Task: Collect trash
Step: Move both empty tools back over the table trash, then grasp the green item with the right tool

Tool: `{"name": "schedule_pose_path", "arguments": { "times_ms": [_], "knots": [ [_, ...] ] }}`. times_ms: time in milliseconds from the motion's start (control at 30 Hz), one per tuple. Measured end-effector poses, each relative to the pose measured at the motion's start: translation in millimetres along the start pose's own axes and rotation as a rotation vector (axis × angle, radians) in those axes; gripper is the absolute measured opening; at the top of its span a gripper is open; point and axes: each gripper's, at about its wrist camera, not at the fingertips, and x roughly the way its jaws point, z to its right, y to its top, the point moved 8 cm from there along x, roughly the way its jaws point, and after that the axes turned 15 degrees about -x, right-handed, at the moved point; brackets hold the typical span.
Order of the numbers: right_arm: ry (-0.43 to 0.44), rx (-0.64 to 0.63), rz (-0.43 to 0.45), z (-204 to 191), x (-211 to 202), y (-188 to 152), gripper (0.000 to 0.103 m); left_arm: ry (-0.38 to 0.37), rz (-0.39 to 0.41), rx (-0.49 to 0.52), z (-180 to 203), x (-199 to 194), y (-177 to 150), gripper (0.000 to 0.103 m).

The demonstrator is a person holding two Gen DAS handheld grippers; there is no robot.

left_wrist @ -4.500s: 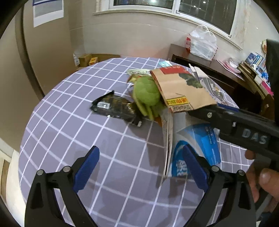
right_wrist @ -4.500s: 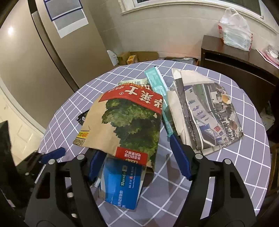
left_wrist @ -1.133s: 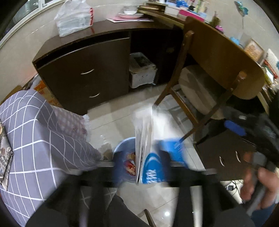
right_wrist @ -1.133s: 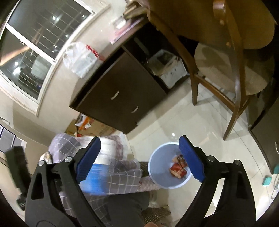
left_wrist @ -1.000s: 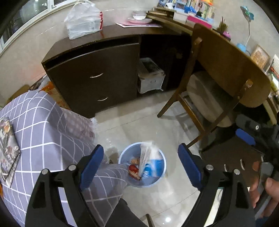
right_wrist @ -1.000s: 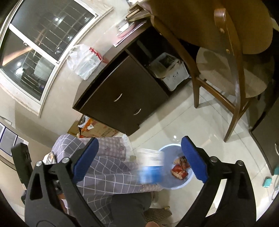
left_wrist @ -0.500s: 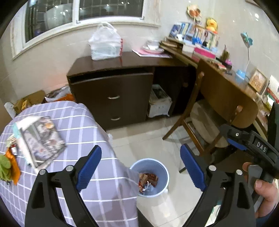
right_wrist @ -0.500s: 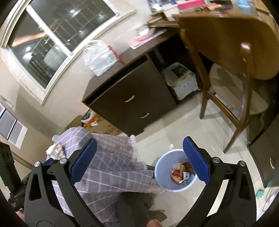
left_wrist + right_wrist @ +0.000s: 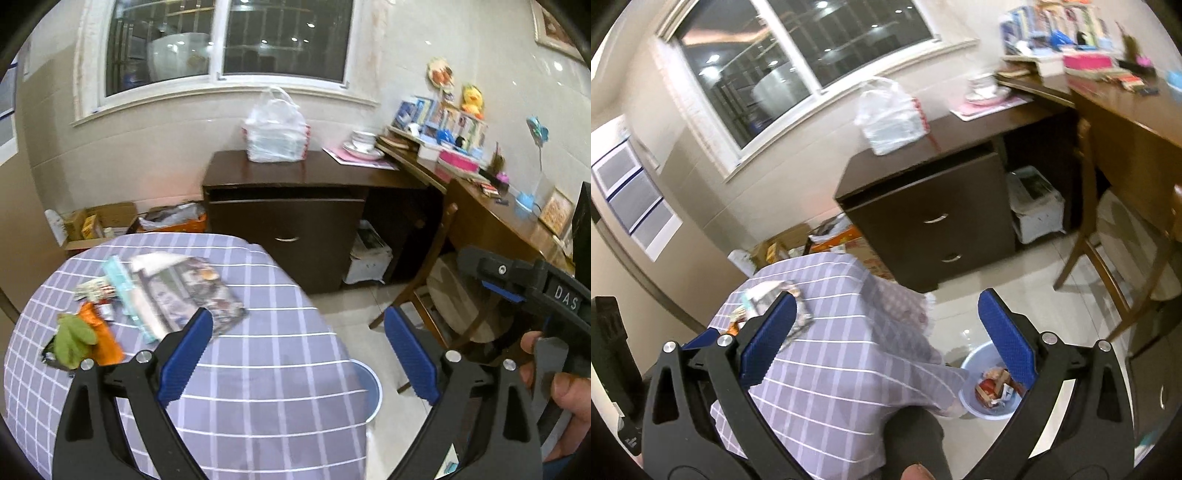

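Note:
My left gripper (image 9: 297,350) is open and empty above the right edge of the round table (image 9: 258,387) with the purple checked cloth. On the table lie a folded newspaper (image 9: 188,288), a teal wrapper (image 9: 125,291), a green crumpled piece (image 9: 72,338) on orange paper and a dark wrapper at the far left. My right gripper (image 9: 886,339) is open and empty, held above the table edge and floor. The light blue trash bin (image 9: 991,384) stands on the floor beside the table with trash inside; its rim shows in the left wrist view (image 9: 373,391).
A dark wooden cabinet (image 9: 288,221) with a white plastic bag (image 9: 275,136) on top stands by the wall. A wooden desk (image 9: 491,221) and chair (image 9: 436,280) are at the right. Cardboard boxes (image 9: 96,221) lie on the floor at the back left.
The left gripper let go of the blue and white packet, which fell into the bin. Both grippers have since swung up and back toward the table.

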Motion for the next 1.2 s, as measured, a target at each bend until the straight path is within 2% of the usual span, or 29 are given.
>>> {"name": "schedule_pose_path", "arguments": {
  "times_ms": [233,533,767,933,1200],
  "knots": [
    [0.047,-0.101,0.002,-67.1,8.2,19.1,0.097,0.050,0.056,-0.073,-59.4,-28.6,9.4,0.092],
    [0.093,-0.265,-0.039,-166.4,42.5,25.8,0.097,0.168,0.131,-0.213,-157.6,-66.5,18.1,0.093],
    [0.144,-0.363,-0.099,-236.4,83.4,11.4,0.097,0.263,0.167,-0.313,-237.6,-89.7,11.6,0.093],
    [0.191,-0.433,-0.161,-281.9,116.8,-8.2,0.097,0.321,0.169,-0.346,-274.8,-96.0,0.6,0.093],
    [0.270,-0.532,-0.246,-349.2,168.3,-48.0,0.096,0.371,0.140,-0.413,-324.7,-97.4,-20.3,0.093]
  ]
}}
